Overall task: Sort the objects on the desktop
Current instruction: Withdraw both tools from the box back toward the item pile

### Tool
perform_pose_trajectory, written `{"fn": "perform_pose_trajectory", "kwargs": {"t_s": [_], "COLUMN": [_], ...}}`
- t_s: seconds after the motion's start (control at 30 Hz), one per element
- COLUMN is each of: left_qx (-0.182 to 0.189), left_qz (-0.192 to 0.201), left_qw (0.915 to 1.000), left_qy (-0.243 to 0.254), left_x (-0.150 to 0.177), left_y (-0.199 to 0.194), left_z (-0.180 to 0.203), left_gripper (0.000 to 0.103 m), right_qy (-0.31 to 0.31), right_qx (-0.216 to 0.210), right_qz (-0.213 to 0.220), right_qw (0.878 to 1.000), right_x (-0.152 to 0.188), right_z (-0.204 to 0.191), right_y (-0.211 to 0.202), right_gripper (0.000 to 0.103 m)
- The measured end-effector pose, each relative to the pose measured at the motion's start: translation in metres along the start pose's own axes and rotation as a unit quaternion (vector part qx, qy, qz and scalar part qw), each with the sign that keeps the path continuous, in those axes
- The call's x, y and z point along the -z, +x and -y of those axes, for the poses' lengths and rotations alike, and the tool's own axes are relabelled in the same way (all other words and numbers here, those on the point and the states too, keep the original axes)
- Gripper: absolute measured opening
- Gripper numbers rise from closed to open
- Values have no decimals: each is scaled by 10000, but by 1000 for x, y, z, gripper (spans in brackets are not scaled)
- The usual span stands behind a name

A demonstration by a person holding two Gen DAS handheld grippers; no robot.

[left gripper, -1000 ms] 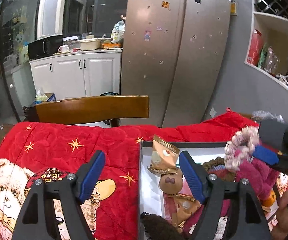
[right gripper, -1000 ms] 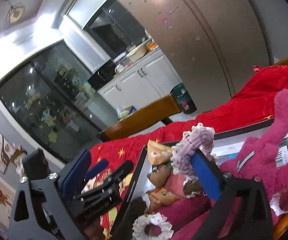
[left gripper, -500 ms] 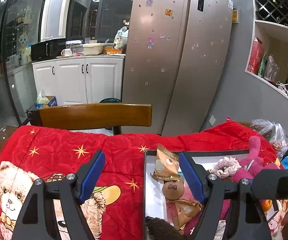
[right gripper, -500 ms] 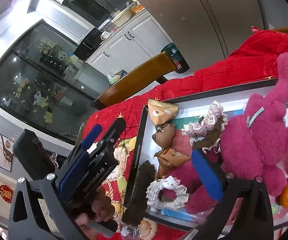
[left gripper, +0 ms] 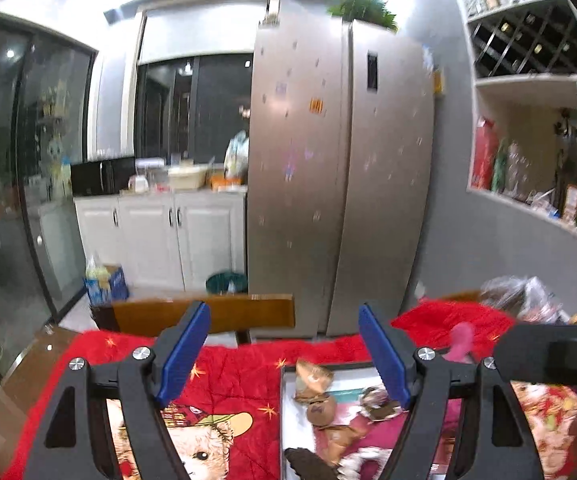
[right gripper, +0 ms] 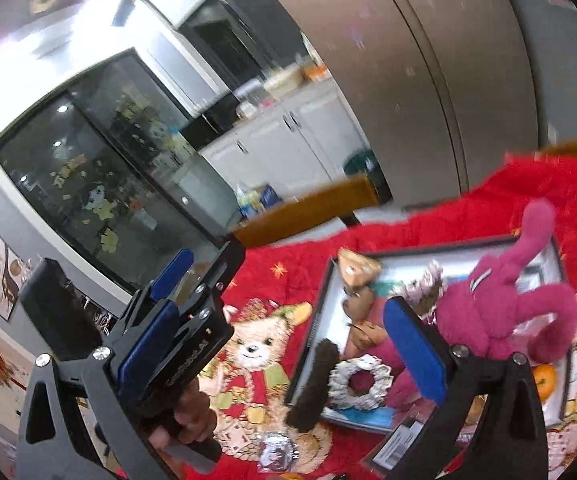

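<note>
Orange beside pink plush, right view only

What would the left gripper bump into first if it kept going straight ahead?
Probably the wooden chair back, seen just past the open, empty left gripper. Pointing slightly downward, it might meet the red blanket first; depth is unclear.

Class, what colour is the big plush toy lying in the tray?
Deep pink, or magenta. The plush toy in the tray shows best in the right wrist view.
</note>
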State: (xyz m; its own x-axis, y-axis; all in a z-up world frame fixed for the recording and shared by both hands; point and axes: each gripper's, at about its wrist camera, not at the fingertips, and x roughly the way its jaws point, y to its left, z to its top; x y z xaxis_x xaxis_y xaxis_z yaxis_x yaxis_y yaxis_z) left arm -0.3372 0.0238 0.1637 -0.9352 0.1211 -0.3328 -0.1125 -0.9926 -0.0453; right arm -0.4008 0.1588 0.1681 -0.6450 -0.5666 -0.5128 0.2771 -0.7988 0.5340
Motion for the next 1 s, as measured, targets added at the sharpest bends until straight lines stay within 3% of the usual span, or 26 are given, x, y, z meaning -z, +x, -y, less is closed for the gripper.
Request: {"fn": "perform_pose_trajectory", "kwargs": {"t_s": [0.07, 0.2, 0.3, 0.4, 0.47, 0.57, 0.73, 0.93, 1.0], "left_qx": [-40, -46, -55, 188, 317, 114, 34, 307, 319], "left_qz": [173, 565, 661, 780, 743, 257, -198, -199, -241], "left_qw": [9998, 9984, 9978, 9964, 9963, 9993, 9998, 9993, 9991], "left_qy": [-11, 35, -25, -262, -277, -252, -58, -26, -125], "left_x": [-5, -1, 9, 28, 42, 70, 117, 172, 188], "left_y": [-30, -100, -139, -173, -188, -194, -199, -213, -208], "left_z": [0, 2, 3, 2, 5, 13, 30, 42, 43], "left_gripper": [85, 89, 96, 103, 103, 103, 103, 103, 103], "right_qy": [-177, -581, -925, -1119, -1250, -1461, -1644, -1603, -1416], "right_qx": [-94, -120, 170, 698, 1010, 1594, 2011, 2431, 2395], "right_qz": [328, 452, 776, 1084, 1195, 1478, 1789, 1674, 1694], "right_qw": [9993, 9972, 9925, 9853, 9797, 9651, 9489, 9419, 9455], "right_x": [8, 28, 49, 78, 96, 131, 185, 226, 241], "right_z": [-17, -50, -68, -80, -82, -78, -63, -31, -15], "right_y": [-32, -87, -132, -170, -180, -197, -206, -174, -164], "right_gripper": [103, 103, 103, 103, 103, 103, 103, 103, 103]}}
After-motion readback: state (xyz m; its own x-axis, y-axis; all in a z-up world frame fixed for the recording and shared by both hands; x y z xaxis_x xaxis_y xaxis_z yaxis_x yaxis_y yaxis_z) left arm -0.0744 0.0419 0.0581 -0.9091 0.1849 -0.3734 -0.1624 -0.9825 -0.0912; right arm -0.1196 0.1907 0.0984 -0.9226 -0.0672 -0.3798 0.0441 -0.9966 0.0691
